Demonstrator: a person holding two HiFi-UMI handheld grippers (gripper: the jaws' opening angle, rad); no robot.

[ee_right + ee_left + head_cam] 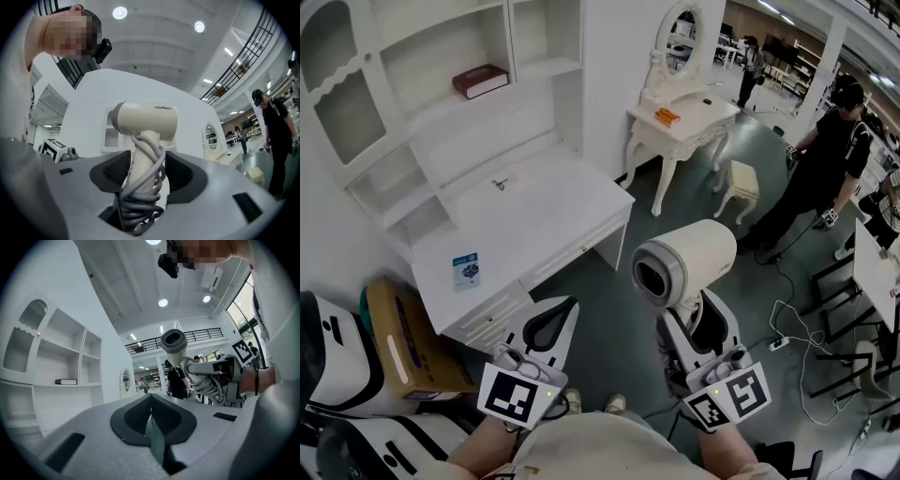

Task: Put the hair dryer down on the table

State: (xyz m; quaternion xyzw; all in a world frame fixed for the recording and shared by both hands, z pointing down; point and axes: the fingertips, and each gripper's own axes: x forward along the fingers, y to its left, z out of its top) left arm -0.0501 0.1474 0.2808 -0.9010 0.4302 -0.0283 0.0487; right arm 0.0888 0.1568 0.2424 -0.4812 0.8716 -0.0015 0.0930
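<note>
Right gripper (695,323) is clamped on the hair dryer (684,261) by its handle, with the grey cord (140,197) wound round that handle. In the right gripper view we see both pads against handle and cord. The dryer is held up over the floor, right of the white desk (534,220) and not touching it. The handle's lower end is hidden by the cord and the gripper body. Left gripper (549,323) has its jaws together with nothing between them. A small dark item (499,184) on the desk is too small to tell. A blue card (466,270) lies near the desk's front edge. Our forearms are cut off at the bottom.
</note>
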